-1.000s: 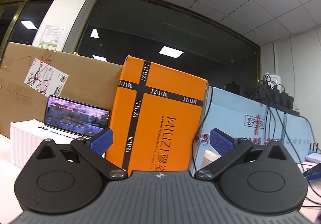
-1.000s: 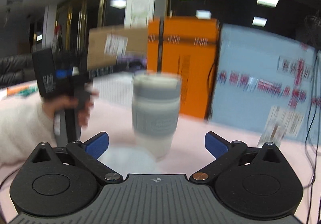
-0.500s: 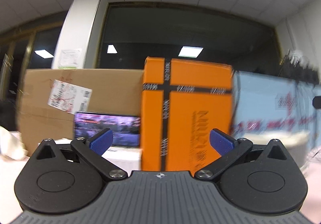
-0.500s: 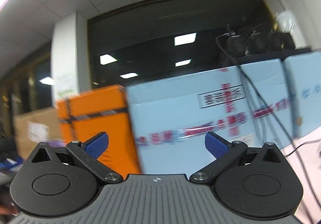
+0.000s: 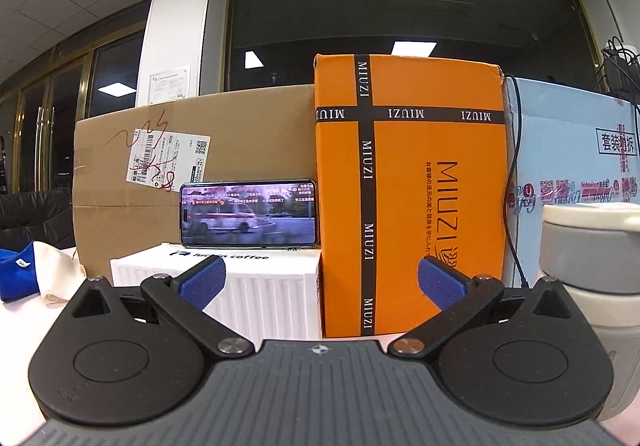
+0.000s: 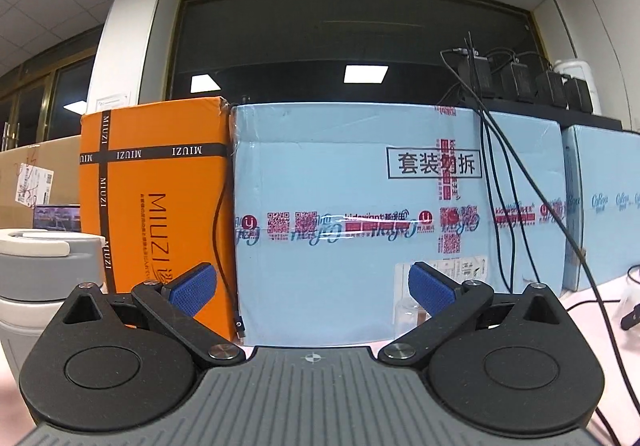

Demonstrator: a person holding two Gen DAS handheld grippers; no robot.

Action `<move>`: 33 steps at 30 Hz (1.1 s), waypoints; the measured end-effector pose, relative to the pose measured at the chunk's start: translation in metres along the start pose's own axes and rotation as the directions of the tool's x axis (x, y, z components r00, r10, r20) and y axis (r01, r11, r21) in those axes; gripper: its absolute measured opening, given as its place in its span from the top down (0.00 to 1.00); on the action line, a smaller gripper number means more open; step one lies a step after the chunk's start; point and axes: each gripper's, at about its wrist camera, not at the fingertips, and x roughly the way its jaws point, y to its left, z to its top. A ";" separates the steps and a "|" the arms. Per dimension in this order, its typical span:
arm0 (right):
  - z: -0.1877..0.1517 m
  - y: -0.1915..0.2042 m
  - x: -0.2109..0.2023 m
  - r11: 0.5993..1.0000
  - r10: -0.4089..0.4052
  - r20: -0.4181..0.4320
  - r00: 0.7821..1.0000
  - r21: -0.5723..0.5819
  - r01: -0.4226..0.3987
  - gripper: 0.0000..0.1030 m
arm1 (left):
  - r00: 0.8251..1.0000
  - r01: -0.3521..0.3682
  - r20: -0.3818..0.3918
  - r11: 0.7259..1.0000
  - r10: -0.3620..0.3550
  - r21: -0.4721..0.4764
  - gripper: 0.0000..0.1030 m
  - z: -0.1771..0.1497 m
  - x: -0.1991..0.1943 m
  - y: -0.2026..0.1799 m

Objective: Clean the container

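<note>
Grippers at rest, low over a pink table: the left gripper [image 5: 320,280] and the right gripper [image 6: 312,288] both have jaws spread wide, holding nothing. The grey lidded cup [image 5: 588,246] stands upright between them, near the orange box [image 5: 408,198]. To clean it well, one gripper should likely steady its body first.

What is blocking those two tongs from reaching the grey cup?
Nothing visible. The grey lidded cup stands just right of the open left tongs and left of the open right tongs, with no object between; the boxes stand behind.
</note>
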 end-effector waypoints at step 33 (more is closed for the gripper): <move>-0.002 -0.009 -0.001 0.997 0.033 -0.013 0.999 0.065 -0.032 0.00 | 1.000 0.001 -0.027 1.000 -0.001 -0.004 0.00 0.000 0.005 0.000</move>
